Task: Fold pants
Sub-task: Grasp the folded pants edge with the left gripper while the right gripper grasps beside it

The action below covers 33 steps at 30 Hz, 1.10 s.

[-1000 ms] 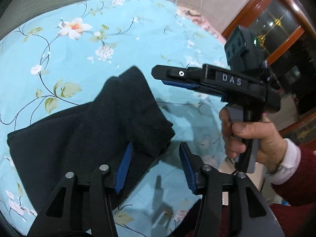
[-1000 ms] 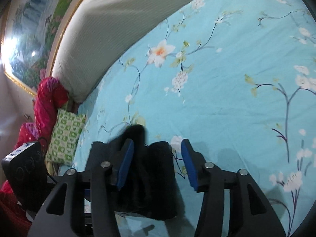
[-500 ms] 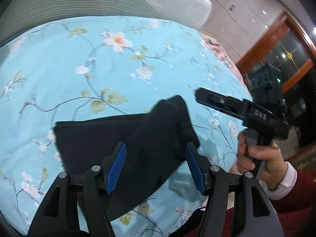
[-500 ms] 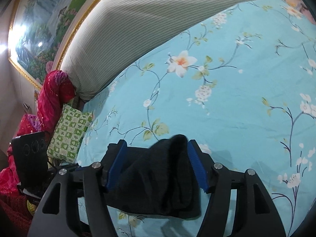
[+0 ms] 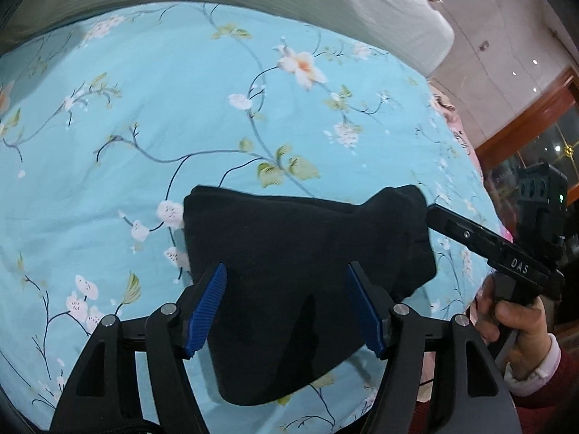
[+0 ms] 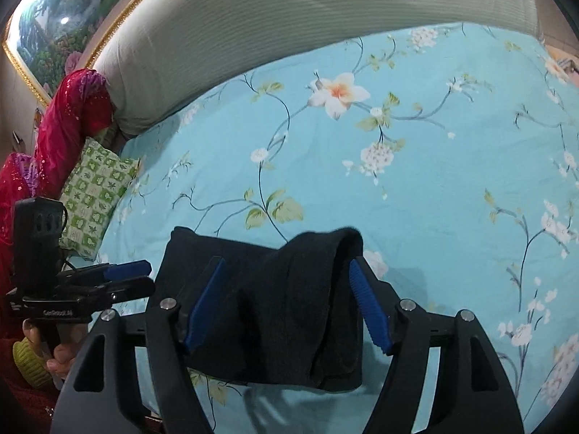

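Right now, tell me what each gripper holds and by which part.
Nothing. Left gripper and right gripper are open above the folded black pants.

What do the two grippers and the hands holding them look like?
Both grippers are black two-finger frames with silver pivot bolts and ribbed blue pads. The right gripper, in the left view, bears white "DAS" lettering and a black box on top. Its hand wears a dark red sleeve with a white cuff. The left gripper has a cable; its hand shows a yellow-green cuff.

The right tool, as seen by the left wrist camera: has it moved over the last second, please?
Yes. The right tool has dropped from above the black pants to their right edge, lower against the floral sheet.
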Each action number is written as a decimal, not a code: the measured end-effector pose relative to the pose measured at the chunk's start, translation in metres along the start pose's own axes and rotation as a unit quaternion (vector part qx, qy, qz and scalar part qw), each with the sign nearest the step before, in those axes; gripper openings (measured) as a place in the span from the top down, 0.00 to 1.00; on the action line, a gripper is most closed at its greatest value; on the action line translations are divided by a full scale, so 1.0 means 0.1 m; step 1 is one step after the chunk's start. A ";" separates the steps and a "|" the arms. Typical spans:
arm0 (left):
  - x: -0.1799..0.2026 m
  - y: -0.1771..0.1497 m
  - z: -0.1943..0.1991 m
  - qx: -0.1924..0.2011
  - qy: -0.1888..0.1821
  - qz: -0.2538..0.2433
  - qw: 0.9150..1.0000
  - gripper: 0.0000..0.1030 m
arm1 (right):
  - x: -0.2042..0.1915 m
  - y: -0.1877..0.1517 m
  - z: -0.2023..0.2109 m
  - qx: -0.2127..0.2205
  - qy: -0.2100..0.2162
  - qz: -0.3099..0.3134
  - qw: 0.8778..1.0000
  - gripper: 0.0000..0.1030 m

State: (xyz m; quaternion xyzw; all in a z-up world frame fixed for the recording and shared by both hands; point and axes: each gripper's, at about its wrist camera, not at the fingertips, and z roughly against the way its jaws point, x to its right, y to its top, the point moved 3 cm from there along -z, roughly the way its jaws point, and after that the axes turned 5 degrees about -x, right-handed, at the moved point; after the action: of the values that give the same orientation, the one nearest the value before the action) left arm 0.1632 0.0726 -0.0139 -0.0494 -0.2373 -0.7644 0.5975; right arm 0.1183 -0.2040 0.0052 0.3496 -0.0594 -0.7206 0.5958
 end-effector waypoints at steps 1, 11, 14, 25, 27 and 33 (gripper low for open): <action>-0.02 0.00 -0.03 -0.003 0.001 0.004 1.000 0.34 | 0.01 -0.02 -0.02 -0.004 -0.002 -0.002 1.000 0.31; -0.18 0.14 -0.22 -0.012 0.014 0.041 0.999 0.29 | 0.20 -0.21 -0.19 -0.033 -0.030 -0.033 0.998 0.31; -0.24 0.19 -0.29 -0.015 0.016 0.055 0.998 0.29 | 0.20 -0.23 -0.20 -0.034 -0.024 -0.031 0.999 0.31; -0.36 0.19 -0.33 -0.006 0.028 0.074 0.997 0.69 | 0.19 -0.32 -0.27 -0.049 -0.005 -0.028 0.998 0.66; -0.34 0.18 -0.25 0.002 0.015 0.071 0.997 0.71 | 0.21 -0.28 -0.16 -0.038 0.001 -0.038 0.999 0.84; -0.44 0.14 -0.32 0.003 0.013 0.079 0.997 0.69 | 0.26 -0.30 -0.12 -0.042 0.011 -0.037 0.998 0.89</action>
State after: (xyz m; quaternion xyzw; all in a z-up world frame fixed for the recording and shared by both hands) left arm 0.1952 0.0963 -0.0538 -0.0558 -0.2270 -0.7147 0.6592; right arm 0.0996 -0.2154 -0.0300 0.3341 -0.0094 -0.7403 0.5833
